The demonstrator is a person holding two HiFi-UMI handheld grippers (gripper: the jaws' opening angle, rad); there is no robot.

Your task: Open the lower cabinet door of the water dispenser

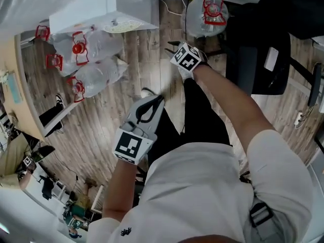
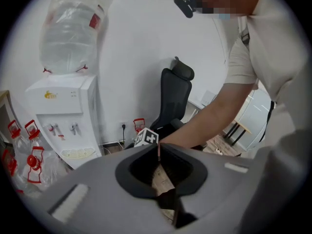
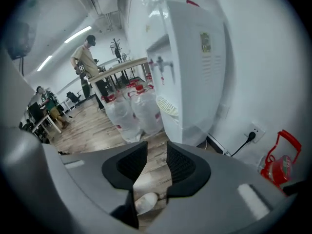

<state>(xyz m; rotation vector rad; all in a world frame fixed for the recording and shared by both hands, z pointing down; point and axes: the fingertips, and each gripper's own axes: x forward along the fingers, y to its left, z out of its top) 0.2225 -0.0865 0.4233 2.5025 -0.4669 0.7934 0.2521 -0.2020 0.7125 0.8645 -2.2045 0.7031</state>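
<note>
The white water dispenser (image 1: pixel 91 9) stands at the upper left of the head view, seen from above. In the left gripper view, the dispenser (image 2: pixel 63 116) carries a big bottle on top, and its lower front is hidden behind the gripper body. My left gripper (image 1: pixel 161 99) hangs over the wooden floor, well short of the dispenser; its jaws (image 2: pixel 159 149) are shut with nothing in them. My right gripper (image 1: pixel 171 47) is farther ahead, beside the dispenser (image 3: pixel 195 82). Its jaws (image 3: pixel 155 152) stand open and empty, pointing at the floor below the drip grille.
Several large water bottles (image 1: pixel 96 59) with red handles lie against the dispenser's left side. Another bottle (image 1: pixel 210 14) and a black office chair (image 1: pixel 263 54) stand to its right. A wall socket (image 3: pixel 252 135) with a cable is behind. A person (image 3: pixel 87 62) stands far off by tables.
</note>
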